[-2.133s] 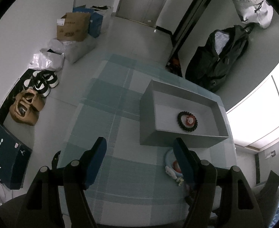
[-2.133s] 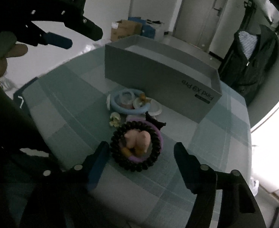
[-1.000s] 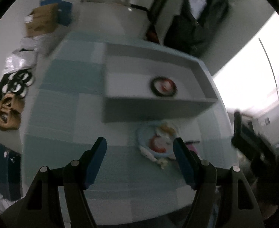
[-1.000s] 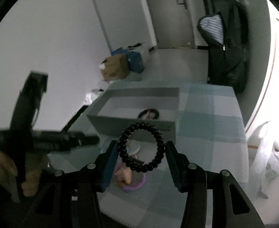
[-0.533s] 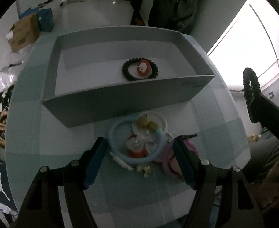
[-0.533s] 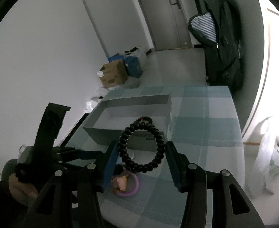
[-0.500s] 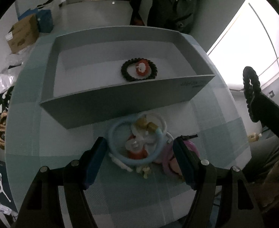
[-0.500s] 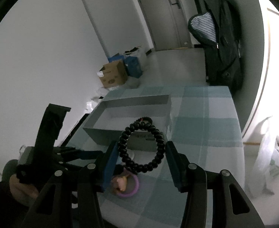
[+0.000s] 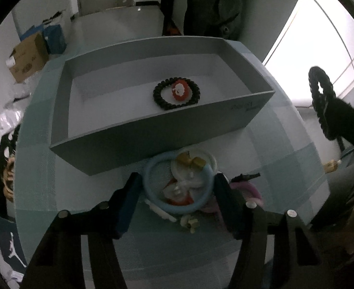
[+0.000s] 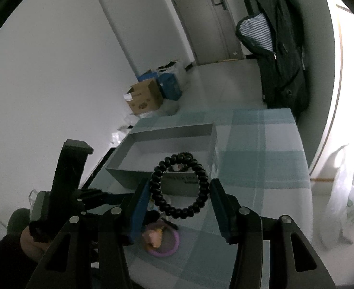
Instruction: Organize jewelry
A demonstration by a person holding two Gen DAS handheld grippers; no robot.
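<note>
L gripper (image 9: 177, 190): jaws just narrowing, flanking blue bangle (image 9: 178, 183) in front of grey box (image 9: 138, 132); pad contact unclear. R gripper (image 10: 179, 192): clamps black bead bracelet (image 10: 179, 185) upright, box ahead and below.

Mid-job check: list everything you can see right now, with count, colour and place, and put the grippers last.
box: 1, grey, open, on the table.
black bracelet: 1, in the box, ringing a red charm.
beaded bracelet: 1, black, between the right gripper's fingers, off the table.
blue ring: 1, light blue, on the table before the box, between the left fingers.
white ring: 1, overlapping the blue ring.
pink ring: 1, pink-purple, beside the blue ring.
tablecloth: 1, teal and white check.
cardboard box: 1, brown, on the floor.
jacket: 1, black, hanging near the door.
left gripper: jaws just been closing around the blue ring.
right gripper: holds the beaded bracelet.
</note>
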